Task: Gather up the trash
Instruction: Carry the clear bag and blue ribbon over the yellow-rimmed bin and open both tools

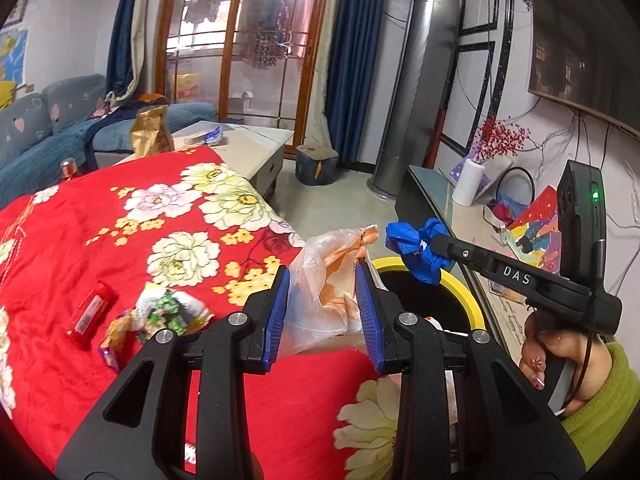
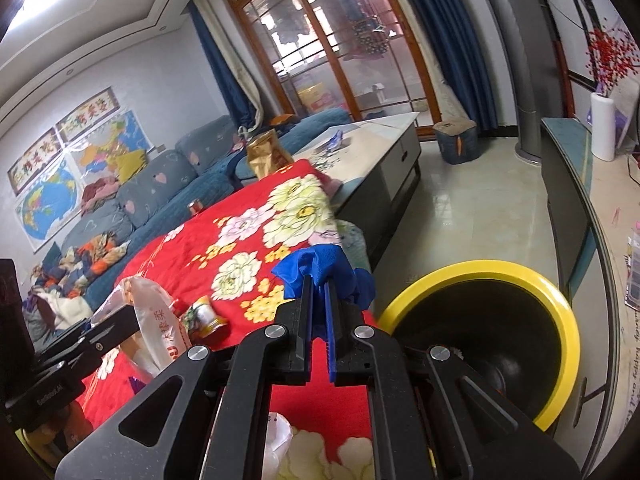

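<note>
Left tongs (image 1: 323,312): nearest the lens, partly closed and pinching a crumpled plastic bag (image 1: 320,280) between the blue pads (image 1: 280,312).
Plastic bag: thin, translucent film with orange print; it looks weightless, floppy and slick, so the pinch should sit on bunched folds, not a single sheet. It hangs above the edge of the red floral blanket (image 1: 160,216), just beside the bin.
Right tongs (image 2: 318,280): pressed together on a wad of blue material (image 2: 324,266), soft and crushable, probably a glove or bag. It seems light and compliant; a grip deep in the bunch should hold.
Wad position: in the left wrist view it hangs above the yellow rim.
Trash bin (image 2: 556,312): black inside, yellow ring, mouth open and standing on the floor beside the blanket.
Left on blanket: crinkled snack wrappers (image 1: 168,312) and a red packet (image 1: 90,312), both thin; the wrappers likely want a pinch at a raised crease.
Hand (image 1: 560,360): grips the right tool's handle.
</note>
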`<state>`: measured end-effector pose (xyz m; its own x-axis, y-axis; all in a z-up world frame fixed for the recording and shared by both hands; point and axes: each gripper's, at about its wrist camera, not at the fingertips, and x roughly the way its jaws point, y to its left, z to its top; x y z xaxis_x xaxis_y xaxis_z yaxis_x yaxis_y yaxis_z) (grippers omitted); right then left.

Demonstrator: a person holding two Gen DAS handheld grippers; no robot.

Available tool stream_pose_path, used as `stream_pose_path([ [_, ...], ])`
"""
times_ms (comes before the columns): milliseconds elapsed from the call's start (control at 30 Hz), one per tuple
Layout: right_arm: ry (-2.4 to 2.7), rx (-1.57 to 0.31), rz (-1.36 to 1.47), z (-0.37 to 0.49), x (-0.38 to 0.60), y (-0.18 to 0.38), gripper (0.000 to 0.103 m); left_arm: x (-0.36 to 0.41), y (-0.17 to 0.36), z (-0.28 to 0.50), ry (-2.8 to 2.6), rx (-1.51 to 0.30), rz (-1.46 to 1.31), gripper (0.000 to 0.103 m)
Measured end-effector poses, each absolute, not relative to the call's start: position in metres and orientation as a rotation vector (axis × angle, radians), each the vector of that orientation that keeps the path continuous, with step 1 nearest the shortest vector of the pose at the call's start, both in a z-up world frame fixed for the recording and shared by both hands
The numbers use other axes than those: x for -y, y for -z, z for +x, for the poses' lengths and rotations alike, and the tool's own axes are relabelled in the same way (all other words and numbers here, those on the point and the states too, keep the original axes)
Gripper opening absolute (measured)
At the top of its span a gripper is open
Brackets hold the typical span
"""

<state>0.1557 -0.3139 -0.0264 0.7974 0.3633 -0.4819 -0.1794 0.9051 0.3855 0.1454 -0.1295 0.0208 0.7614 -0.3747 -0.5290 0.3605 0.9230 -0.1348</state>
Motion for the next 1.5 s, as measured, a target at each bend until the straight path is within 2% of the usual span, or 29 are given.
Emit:
stream_pose_path([
  [433, -0.189, -0.558, 0.423, 0.156, 0.377, 0.037, 0.005, 0.18, -0.015, 0.164, 0.444, -0.584, 0.053, 0.027],
  [767, -0.108, -0.582, 0.48, 0.153, 0.416, 0.061, 0.005, 0.221, 0.009, 0.177, 0.474, -0.618, 0.101, 0.027],
  [1333, -0.068, -0.685, 0.49, 0.166, 0.427, 0.104, 0.006, 0.267, 0.052, 0.194, 0.486, -0.682, 0.2, 0.027],
  [1500, -0.061, -0.704, 0.493, 0.167, 0.425, 0.109, 0.007, 0.269, 0.06, 0.2, 0.468, -0.705, 0.2, 0.032],
])
